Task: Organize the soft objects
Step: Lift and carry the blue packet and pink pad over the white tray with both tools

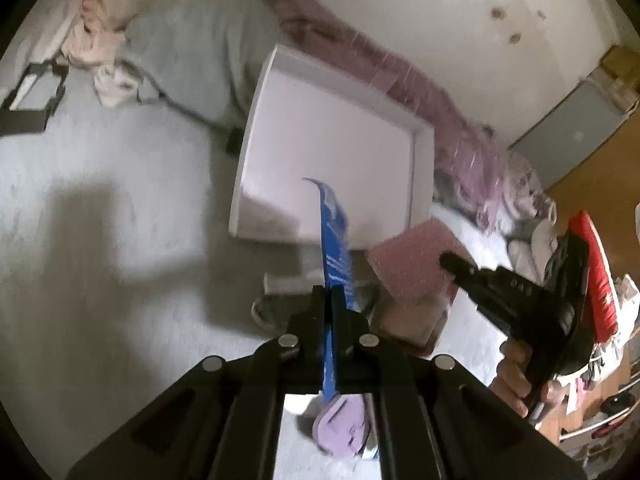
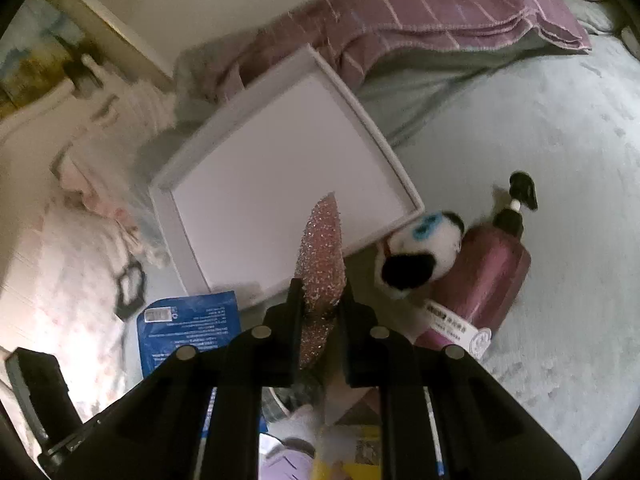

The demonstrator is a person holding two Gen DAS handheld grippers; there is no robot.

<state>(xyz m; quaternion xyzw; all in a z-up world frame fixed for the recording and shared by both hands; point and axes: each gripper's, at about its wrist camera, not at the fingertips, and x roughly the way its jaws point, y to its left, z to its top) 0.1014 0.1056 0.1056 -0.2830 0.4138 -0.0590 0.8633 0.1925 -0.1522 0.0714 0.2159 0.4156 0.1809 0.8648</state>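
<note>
My left gripper is shut on a flat blue packet and holds it edge-on over the near rim of a white tray that lies on the bed. My right gripper is shut on a pink sponge, held edge-on above the tray's near edge. In the left wrist view the same pink sponge shows at the right, in the other gripper. The blue packet also shows in the right wrist view at lower left.
A panda plush leans on a magenta pump bottle right of the tray. A purple striped blanket and grey-green cover lie behind the tray. A black frame lies far left. A lilac object lies below the grippers.
</note>
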